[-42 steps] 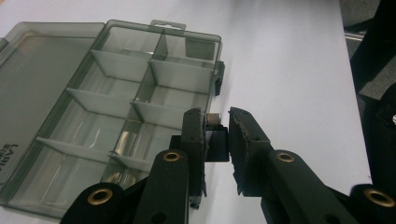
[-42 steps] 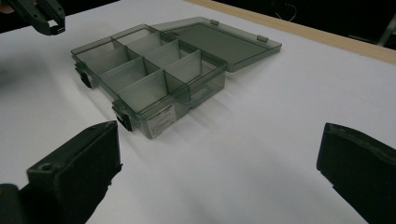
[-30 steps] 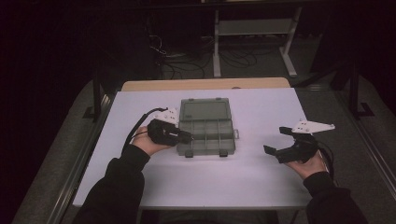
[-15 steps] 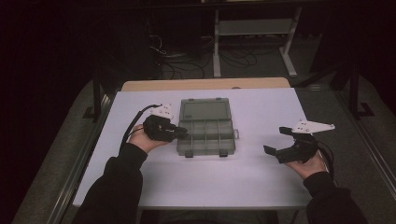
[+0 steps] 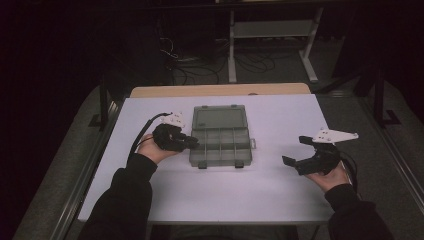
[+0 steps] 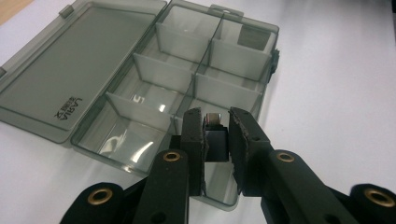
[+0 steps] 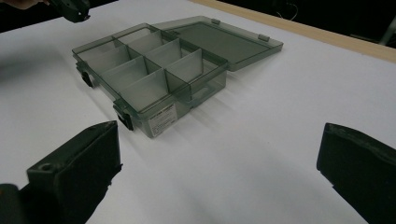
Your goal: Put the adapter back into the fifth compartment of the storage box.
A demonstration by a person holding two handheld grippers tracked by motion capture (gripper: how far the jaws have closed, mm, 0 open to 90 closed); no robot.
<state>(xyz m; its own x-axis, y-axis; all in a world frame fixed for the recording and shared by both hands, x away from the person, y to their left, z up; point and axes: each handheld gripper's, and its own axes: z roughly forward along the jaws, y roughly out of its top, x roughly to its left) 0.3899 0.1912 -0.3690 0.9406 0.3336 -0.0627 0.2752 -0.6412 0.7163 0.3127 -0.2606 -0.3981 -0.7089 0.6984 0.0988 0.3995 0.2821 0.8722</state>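
Smoky grey plastic, the compartment box point(image 6: 154, 100) lies open on the white table point(image 5: 280, 200), lid flat beside its tray. Over the last second the left gripper point(image 6: 216, 140) has drawn a little away from above the tray toward the box's left edge, so in the high view its fingertips now sit at the rim, not over the middle cells. Between its fingers point(image 6: 194, 135) a small dark block point(image 6: 215, 140) with a metal-looking end is pinched tight (the pads press on both its sides), and just beyond the tips lies the nearest corner cell. My reading: the piece is being lined up for that cell, not yet dropped. The right gripper point(image 7: 219, 163) hovers well apart, fingers spread wide and empty.
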